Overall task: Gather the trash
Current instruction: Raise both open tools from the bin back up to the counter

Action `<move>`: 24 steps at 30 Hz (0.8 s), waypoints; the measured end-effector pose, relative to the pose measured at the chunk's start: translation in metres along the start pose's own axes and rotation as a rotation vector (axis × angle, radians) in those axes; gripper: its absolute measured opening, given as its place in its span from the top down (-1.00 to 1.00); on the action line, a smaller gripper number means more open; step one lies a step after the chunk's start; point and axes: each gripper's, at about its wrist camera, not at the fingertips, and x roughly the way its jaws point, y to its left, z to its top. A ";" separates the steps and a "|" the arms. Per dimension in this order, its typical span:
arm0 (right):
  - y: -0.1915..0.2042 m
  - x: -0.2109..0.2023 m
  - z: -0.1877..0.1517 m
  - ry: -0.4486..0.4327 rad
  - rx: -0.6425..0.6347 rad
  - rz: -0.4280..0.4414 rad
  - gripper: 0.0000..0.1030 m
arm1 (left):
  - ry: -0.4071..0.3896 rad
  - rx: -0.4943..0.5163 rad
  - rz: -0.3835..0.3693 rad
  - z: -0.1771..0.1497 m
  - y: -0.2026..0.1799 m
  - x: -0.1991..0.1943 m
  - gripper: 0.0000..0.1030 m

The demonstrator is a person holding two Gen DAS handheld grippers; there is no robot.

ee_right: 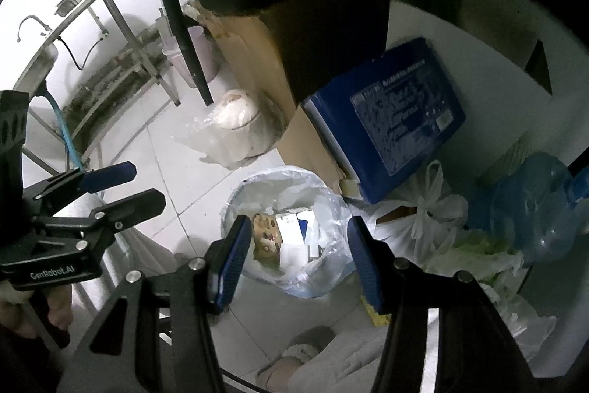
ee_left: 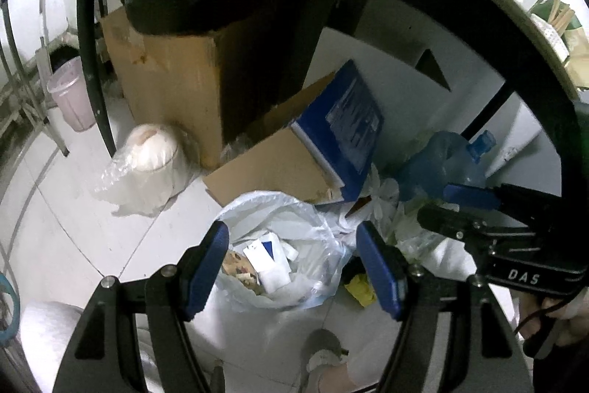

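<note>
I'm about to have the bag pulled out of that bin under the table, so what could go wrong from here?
1. The trash bag is thin and stuffed with cartons; it may tear when pinched.
2. The blue box leans over the bin's far side and could slide as the bag lifts.
3. Loose scraps such as the yellow wrapper lie outside the bin and may be missed.
Both the left gripper and right gripper hover open, holding nothing.

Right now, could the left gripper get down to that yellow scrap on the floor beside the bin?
Probably yes. The left gripper is open and empty, and the yellow scrap lies uncovered beside the lined bin, just under its right finger, with nothing over it.
</note>
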 end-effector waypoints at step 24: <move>0.023 -0.114 0.005 -0.159 -0.066 -0.017 -0.01 | -0.177 0.043 -0.012 0.026 -0.035 -0.100 -0.39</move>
